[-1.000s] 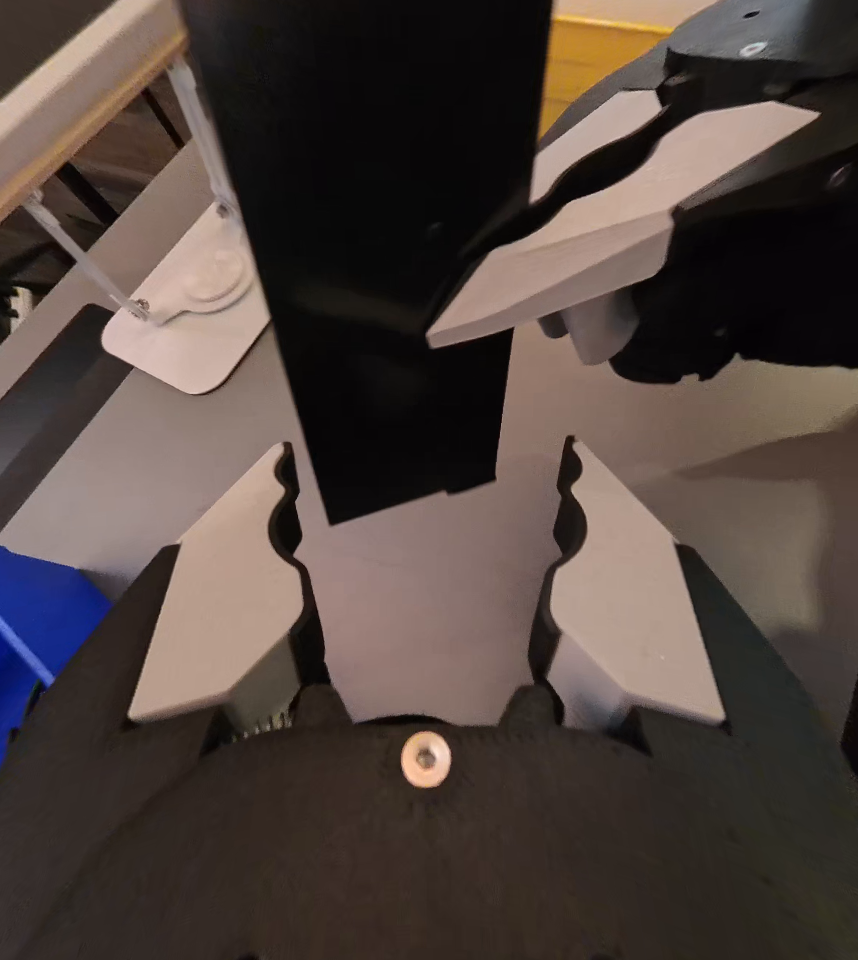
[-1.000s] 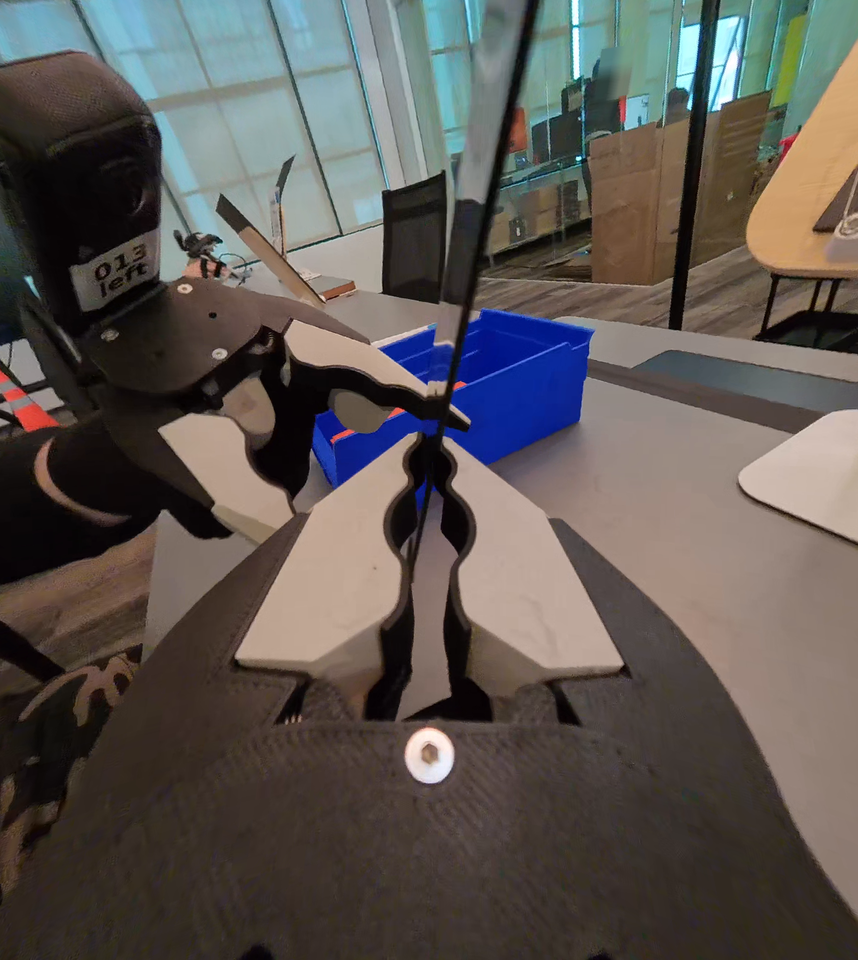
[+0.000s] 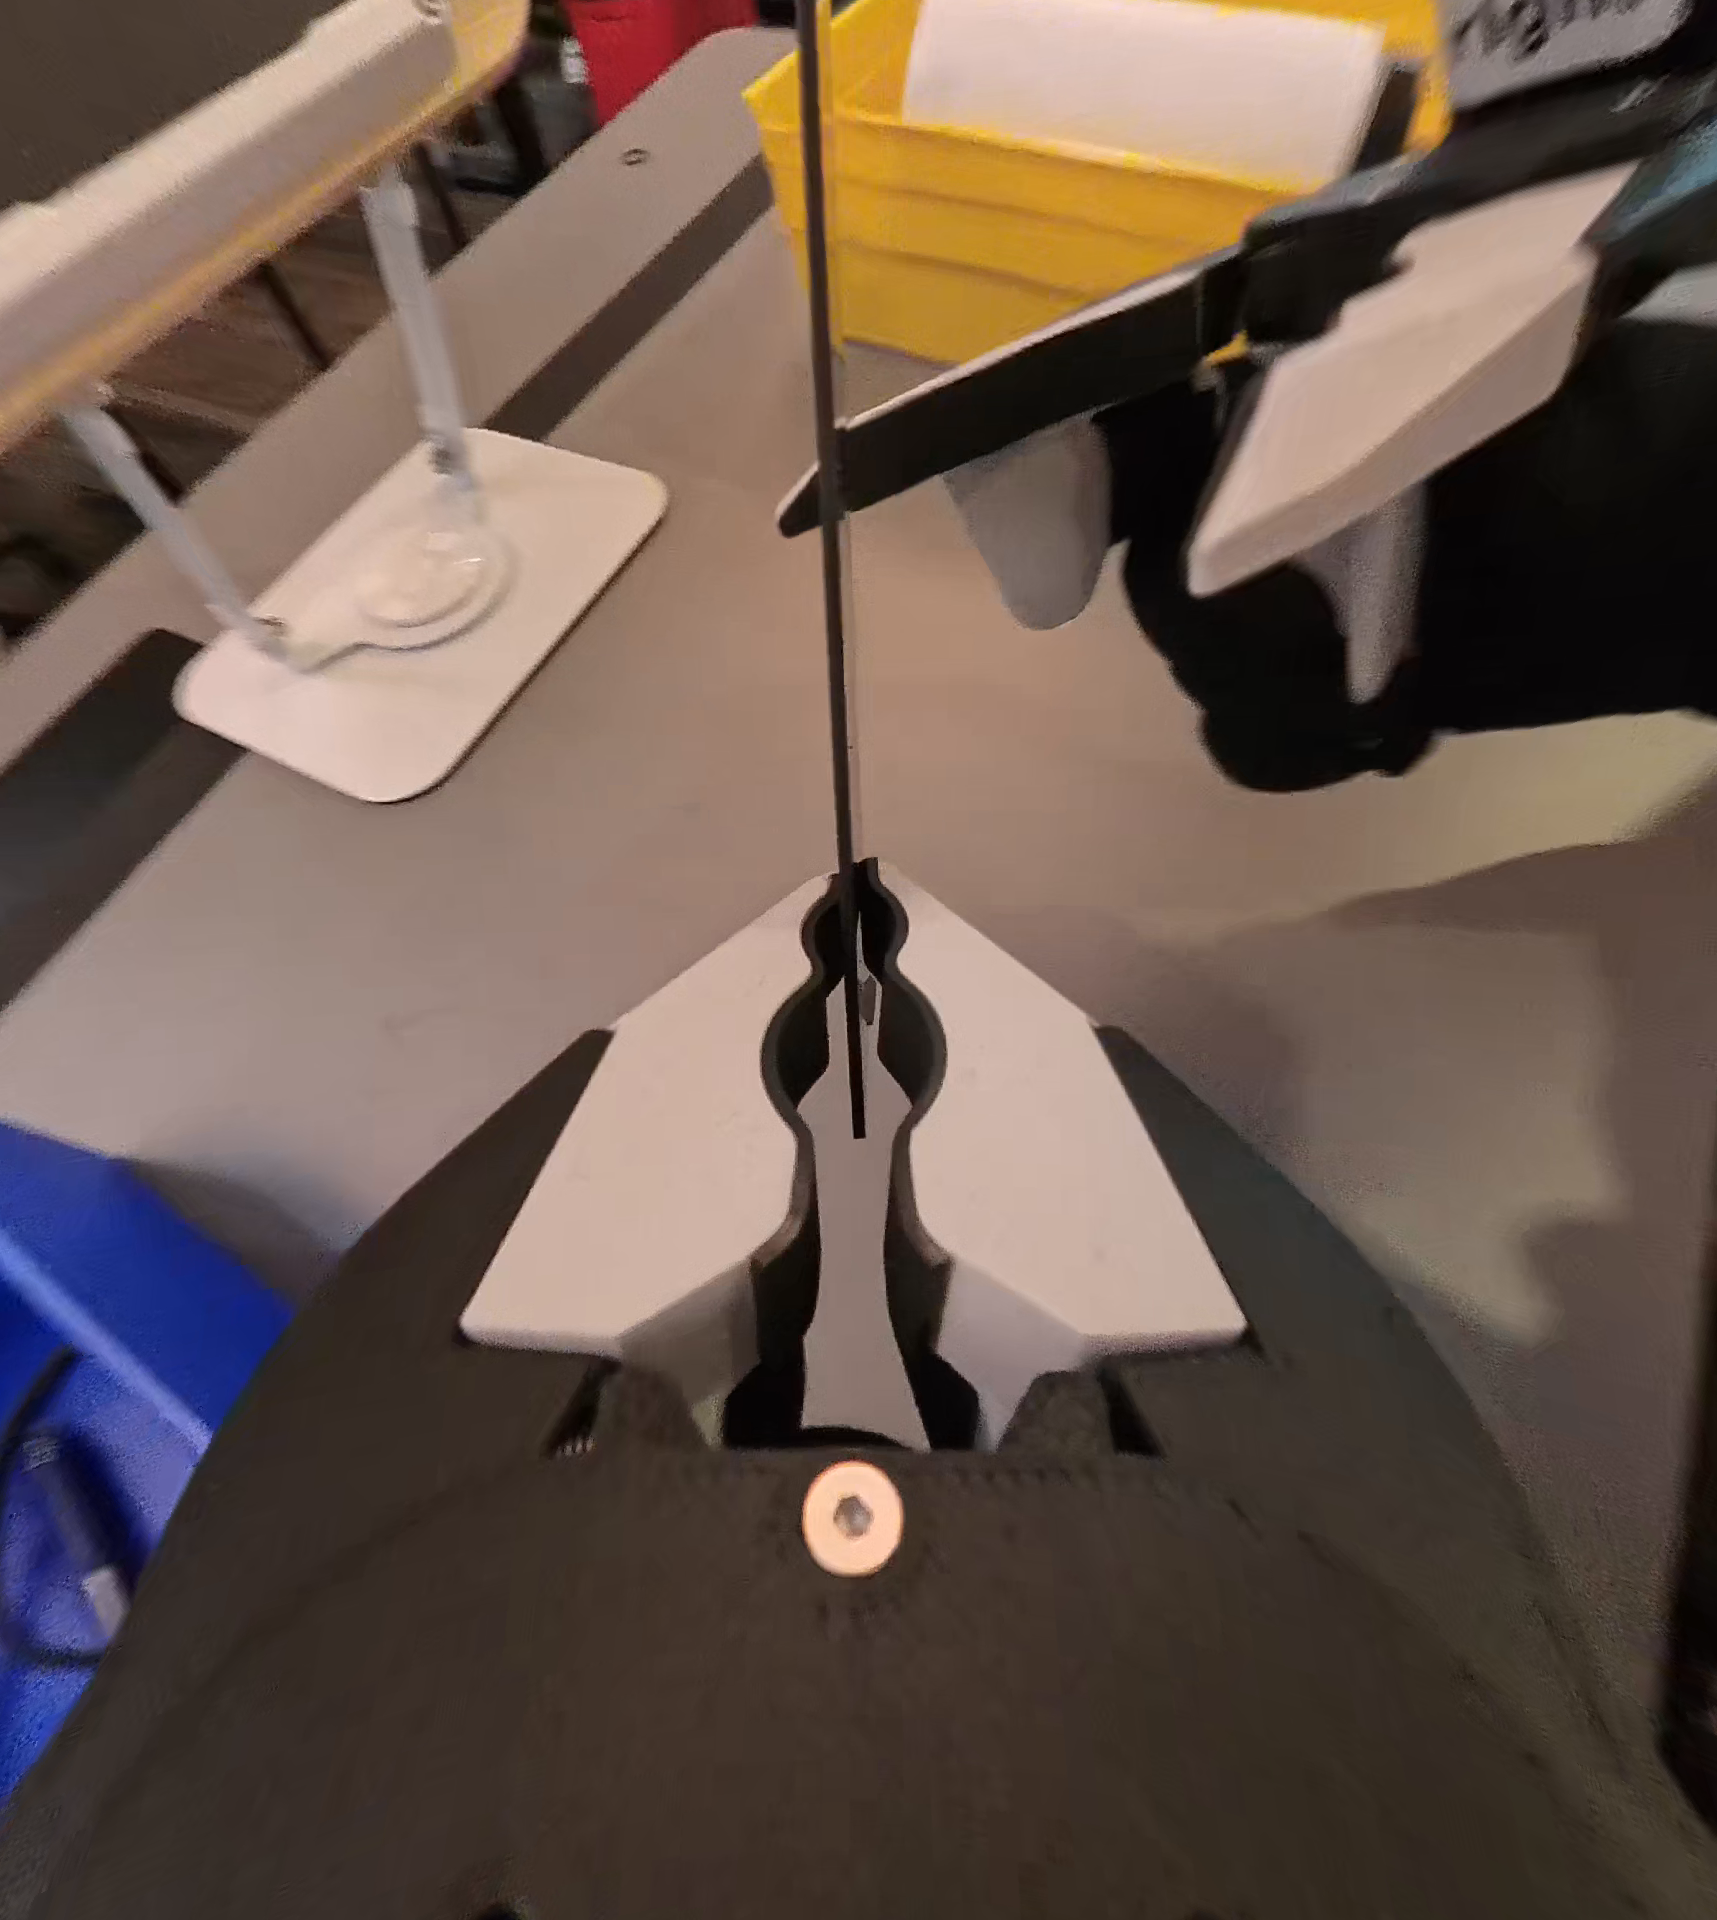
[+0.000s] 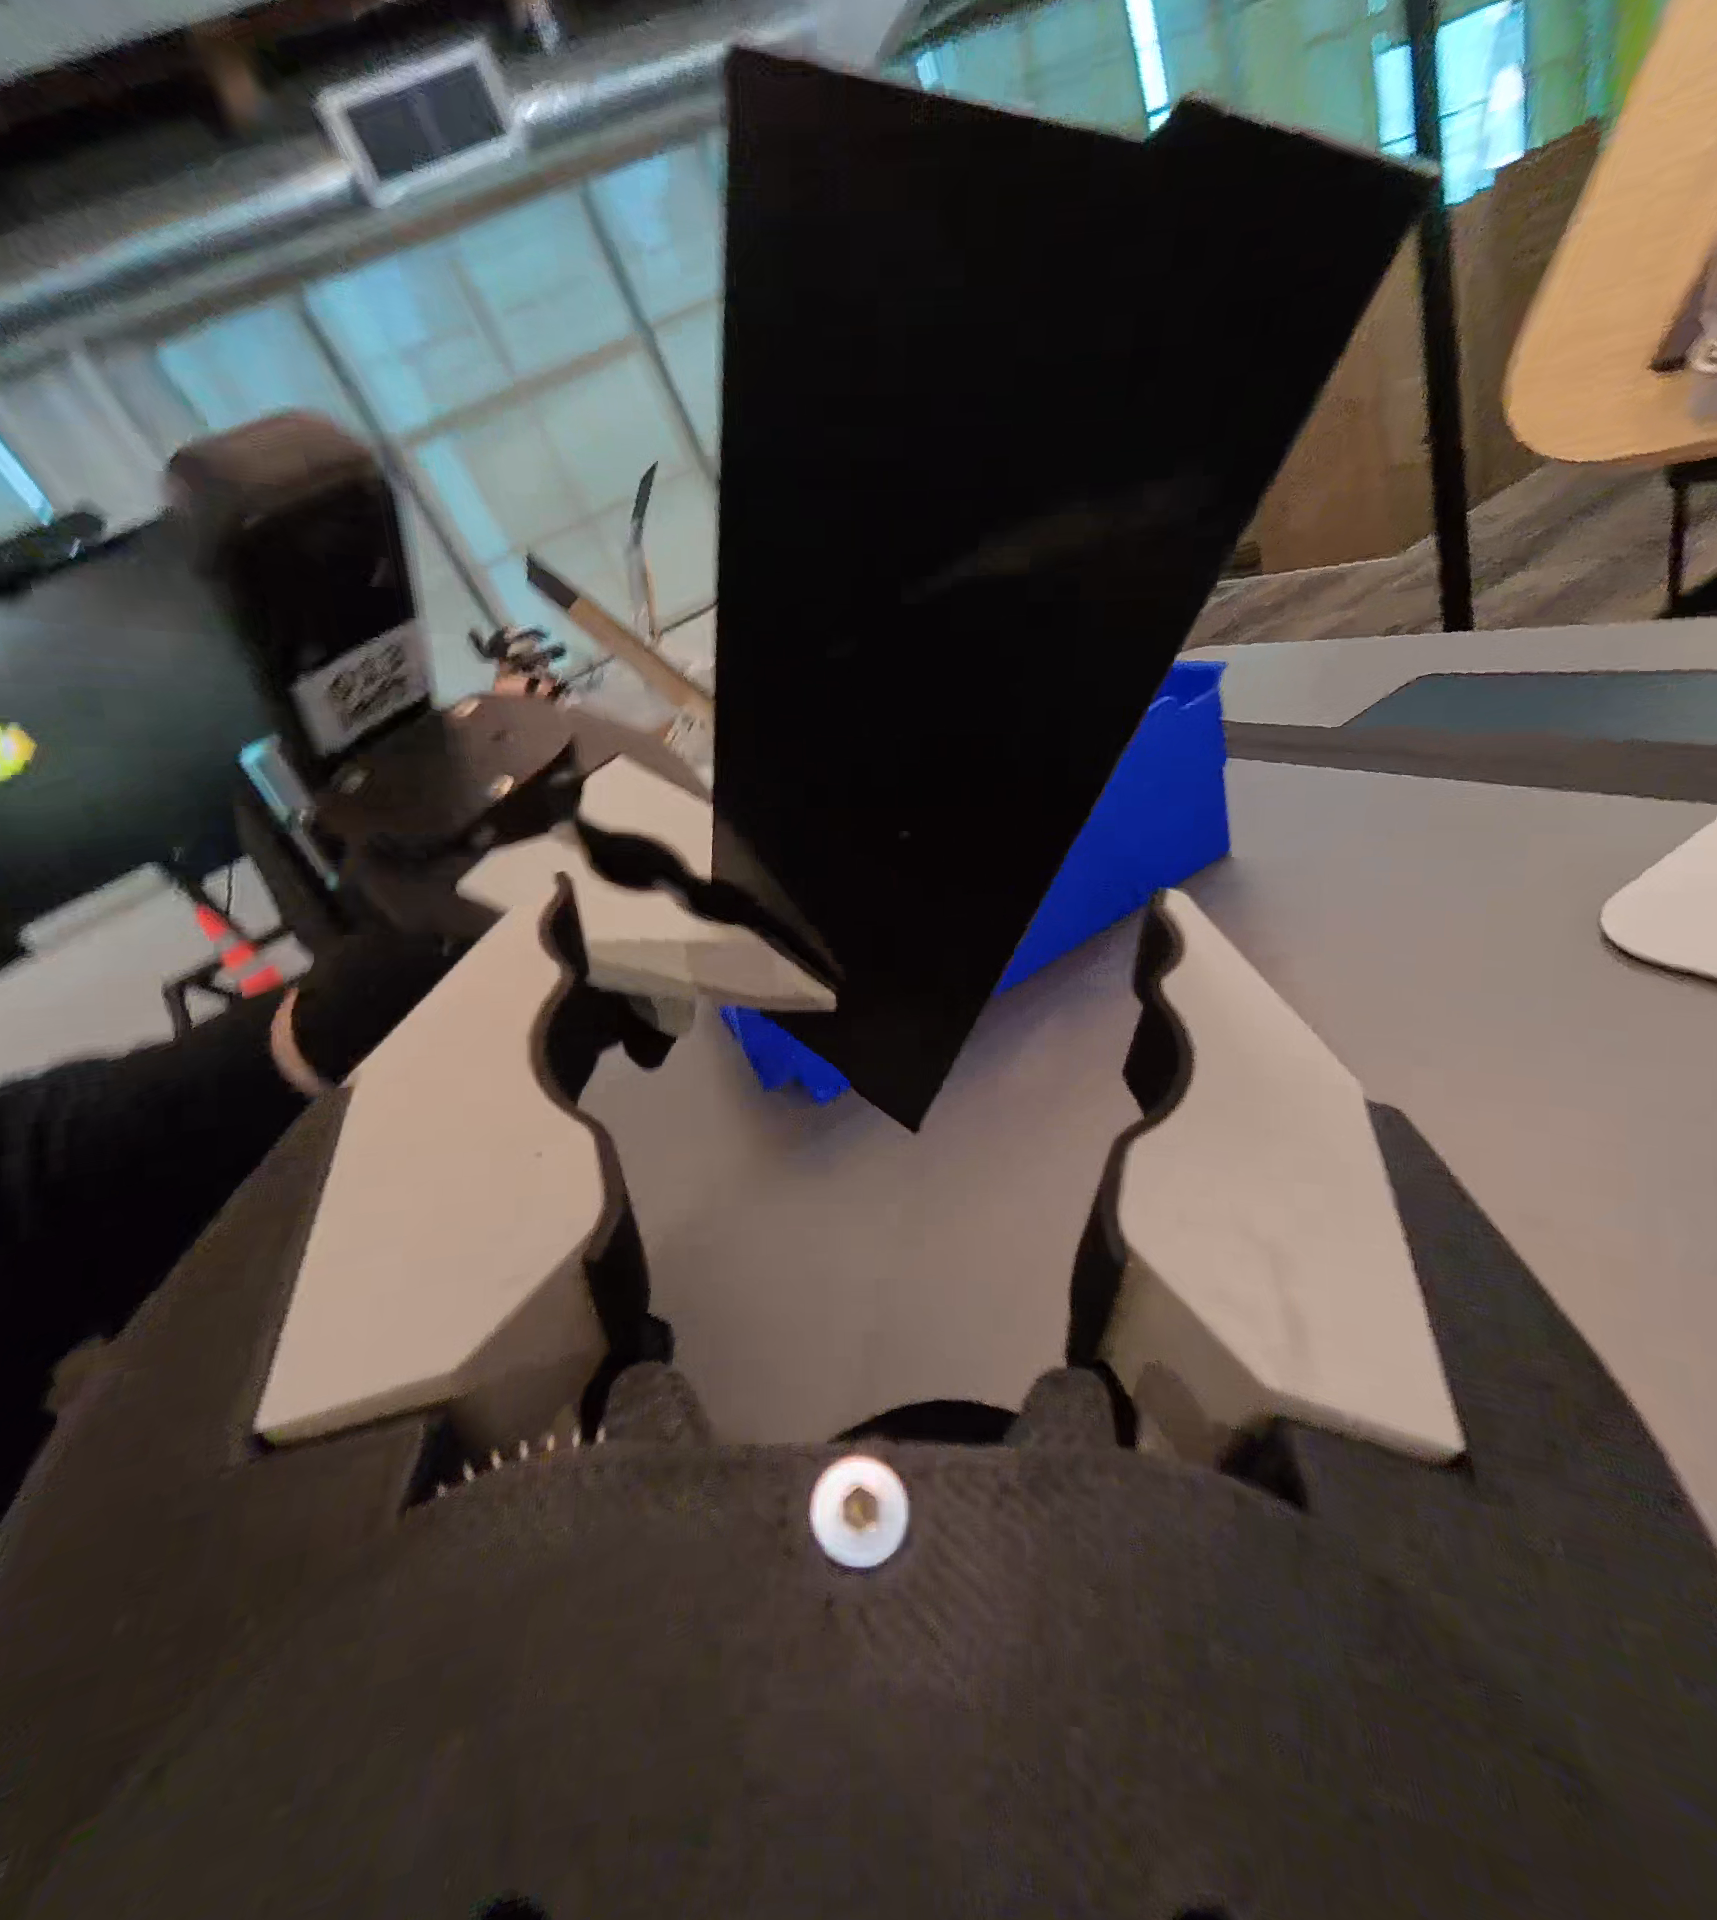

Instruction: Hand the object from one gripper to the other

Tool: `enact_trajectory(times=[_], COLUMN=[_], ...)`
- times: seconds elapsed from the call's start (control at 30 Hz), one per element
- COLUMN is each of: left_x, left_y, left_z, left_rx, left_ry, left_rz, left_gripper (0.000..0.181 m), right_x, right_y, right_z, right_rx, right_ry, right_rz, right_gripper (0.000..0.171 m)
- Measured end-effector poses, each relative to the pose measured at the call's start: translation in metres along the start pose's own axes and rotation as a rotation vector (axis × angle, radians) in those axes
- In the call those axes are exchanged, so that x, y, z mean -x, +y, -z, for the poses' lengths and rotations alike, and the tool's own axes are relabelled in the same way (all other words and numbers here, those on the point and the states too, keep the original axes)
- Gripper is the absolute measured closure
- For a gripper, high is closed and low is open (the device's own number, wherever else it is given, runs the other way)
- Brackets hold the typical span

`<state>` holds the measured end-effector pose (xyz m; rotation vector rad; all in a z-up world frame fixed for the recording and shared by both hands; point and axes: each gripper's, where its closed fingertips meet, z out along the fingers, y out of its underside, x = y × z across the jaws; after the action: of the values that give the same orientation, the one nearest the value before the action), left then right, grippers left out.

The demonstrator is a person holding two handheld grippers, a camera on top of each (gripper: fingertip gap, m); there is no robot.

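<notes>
Left gripper is closed on the lower edge of a thin black plate; right gripper stands wide open with nothing in it.

Seen from the left wrist view, the plate shows only its thin edge, which rises straight up from between the white fingertips. From the right wrist view its broad black face is tilted, and its lowest corner hangs in the gap in front of the open right fingers without touching them. Below lies the grey table, bare between the two grippers. A blue bin stands behind the plate, a yellow bin at the far table edge, and a white stand base to the left side.
</notes>
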<state>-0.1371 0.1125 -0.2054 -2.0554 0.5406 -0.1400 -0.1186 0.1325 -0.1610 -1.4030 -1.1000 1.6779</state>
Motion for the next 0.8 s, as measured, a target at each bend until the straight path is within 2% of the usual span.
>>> enact_trajectory(times=[0.2,0.3,0.4,0.47,0.7,0.73,0.8], left_x=[0.001,-0.007,-0.016,-0.018,-0.024,-0.028,-0.048], left_y=[0.001,-0.004,-0.006,-0.009,-0.012,-0.012,-0.007], left_z=[-0.008,-0.011,-0.013,-0.013,-0.014,-0.015,-0.016], left_rx=[0.098,0.103,0.08,0.055,0.041,0.034,0.025], left_ry=[-0.29,-0.333,-0.312,-0.3,-0.228,-0.181,0.015], left_rz=[-0.276,-0.332,-0.325,-0.312,-0.289,-0.288,-0.284], left_gripper=[0.181,0.181,0.181,0.181,0.177,0.169,0.137], right_x=[-0.008,-0.007,-0.008,-0.008,-0.004,-0.003,-0.001], right_y=[0.002,0.003,-0.002,-0.007,-0.012,-0.012,-0.013], right_z=[-0.011,-0.012,-0.008,-0.004,-0.003,-0.003,-0.002], right_rx=[-0.063,-0.101,-0.148,-0.165,-0.144,-0.136,-0.109], right_ry=[0.112,0.118,0.11,0.089,0.055,0.041,-0.008], right_rz=[-0.174,-0.224,-0.242,-0.224,-0.151,-0.146,-0.129], right_gripper=[0.047,0.051,0.067,0.085,0.086,0.086,0.086])
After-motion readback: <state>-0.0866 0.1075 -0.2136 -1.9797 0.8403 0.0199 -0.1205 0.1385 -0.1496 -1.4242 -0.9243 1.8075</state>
